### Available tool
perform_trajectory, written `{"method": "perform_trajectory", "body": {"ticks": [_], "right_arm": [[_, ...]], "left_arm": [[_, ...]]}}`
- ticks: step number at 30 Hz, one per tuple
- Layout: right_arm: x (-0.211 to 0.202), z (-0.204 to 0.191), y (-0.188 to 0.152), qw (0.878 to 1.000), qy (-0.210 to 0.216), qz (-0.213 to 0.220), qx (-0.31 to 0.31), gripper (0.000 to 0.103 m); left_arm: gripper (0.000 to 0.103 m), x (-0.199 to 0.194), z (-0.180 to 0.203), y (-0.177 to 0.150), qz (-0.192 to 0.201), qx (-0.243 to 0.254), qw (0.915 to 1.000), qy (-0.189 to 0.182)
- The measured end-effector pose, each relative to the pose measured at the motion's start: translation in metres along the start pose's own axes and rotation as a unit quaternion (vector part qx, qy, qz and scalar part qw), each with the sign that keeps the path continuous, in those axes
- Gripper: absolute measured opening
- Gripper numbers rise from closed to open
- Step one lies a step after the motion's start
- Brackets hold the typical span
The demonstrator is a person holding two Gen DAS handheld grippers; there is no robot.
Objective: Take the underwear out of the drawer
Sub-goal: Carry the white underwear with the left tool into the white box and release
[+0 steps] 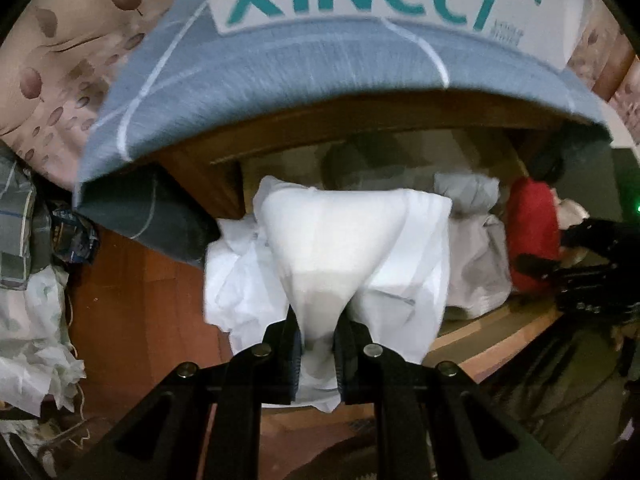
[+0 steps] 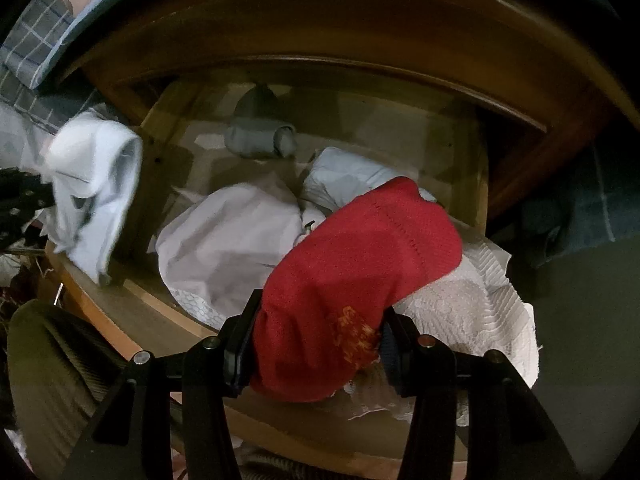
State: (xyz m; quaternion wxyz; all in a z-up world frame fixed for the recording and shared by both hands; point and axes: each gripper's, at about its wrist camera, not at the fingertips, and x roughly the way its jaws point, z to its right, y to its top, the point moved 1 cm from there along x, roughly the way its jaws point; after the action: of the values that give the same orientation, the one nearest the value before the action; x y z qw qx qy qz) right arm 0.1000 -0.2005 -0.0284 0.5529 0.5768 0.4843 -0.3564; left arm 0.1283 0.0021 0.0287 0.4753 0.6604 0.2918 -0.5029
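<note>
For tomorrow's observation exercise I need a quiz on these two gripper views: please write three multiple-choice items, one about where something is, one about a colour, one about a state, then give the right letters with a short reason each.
1. Where does the rolled grey garment lie?
A. Towards the back of the drawer
B. On the floor outside it
C. Between a gripper's fingers

2. What colour is the garment in the right gripper?
A. Blue
B. Red
C. Green

3. What is the state of the left gripper?
A. Wide open and empty
B. Shut on nothing
C. Shut on the white garment

Answers:
1 A: in the right wrist view it lies beyond the white clothes, near the drawer's far wall.
2 B: red cloth fills the gap between its fingers.
3 C: in the left wrist view, white cloth is pinched between its fingers and bulges out ahead.
</note>
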Motion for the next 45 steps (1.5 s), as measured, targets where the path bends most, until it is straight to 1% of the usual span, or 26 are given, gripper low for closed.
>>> {"method": "perform_trajectory", "body": {"ticks": [7,10,15,20,24,27,28,31,33,34,37,39,40,42,45], "right_arm": [[0.001,0.0,-0.001,1.0,0.001,0.001,0.002,0.048],[0.001,0.0,-0.001,1.0,0.003,0.001,0.002,0.048],[0.001,0.001,-0.001,1.0,0.005,0.002,0.003,0.047],[0.0,0.001,-0.002,1.0,0.006,0.002,0.003,0.047],[-0.001,0.001,-0.002,1.0,0.007,0.002,0.004,0.047],[0.0,0.001,-0.001,1.0,0.006,0.002,0.002,0.047],[0.0,0.001,-0.001,1.0,0.007,0.002,0.002,0.047],[0.0,0.002,0.0,1.0,0.009,0.003,0.002,0.047],[0.001,0.003,0.0,1.0,0.008,0.002,0.0,0.047],[0.001,0.003,-0.001,1.0,0.007,0.002,-0.001,0.047],[0.001,0.001,-0.001,1.0,0.003,0.002,-0.006,0.047],[0.001,0.001,-0.001,1.0,0.003,0.003,-0.005,0.047],[0.001,0.001,-0.001,1.0,0.003,0.002,-0.005,0.047],[0.002,0.0,-0.001,1.0,0.001,0.002,-0.007,0.047],[0.001,-0.001,-0.001,1.0,0.0,0.002,-0.007,0.047]], "left_arm": [[0.013,-0.038,-0.006,0.005,0.033,-0.012,0.9992,-0.019],[0.013,-0.056,-0.006,0.006,0.044,-0.01,0.9987,-0.024],[0.013,-0.09,-0.004,0.01,0.065,-0.011,0.9967,-0.048],[0.013,-0.133,-0.006,0.019,0.09,-0.018,0.9925,-0.081],[0.013,-0.179,-0.007,0.03,0.128,-0.012,0.9878,-0.088],[0.013,-0.219,-0.008,0.045,0.16,-0.006,0.983,-0.09],[0.013,-0.237,-0.009,0.054,0.176,-0.006,0.9803,-0.089],[0.013,-0.27,-0.008,0.08,0.204,-0.005,0.9745,-0.093],[0.013,-0.287,-0.002,0.101,0.225,0.009,0.9714,-0.075],[0.013,-0.294,0.0,0.114,0.238,0.009,0.9694,-0.058],[0.013,-0.296,0.005,0.145,0.241,0.009,0.9692,-0.048],[0.013,-0.289,0.008,0.168,0.232,0.0,0.9718,-0.04],[0.013,-0.283,0.011,0.182,0.231,-0.001,0.9727,-0.027],[0.013,-0.27,0.012,0.201,0.225,-0.006,0.9744,-0.008],[0.013,-0.245,0.012,0.223,0.213,-0.023,0.9768,0.003]]}}
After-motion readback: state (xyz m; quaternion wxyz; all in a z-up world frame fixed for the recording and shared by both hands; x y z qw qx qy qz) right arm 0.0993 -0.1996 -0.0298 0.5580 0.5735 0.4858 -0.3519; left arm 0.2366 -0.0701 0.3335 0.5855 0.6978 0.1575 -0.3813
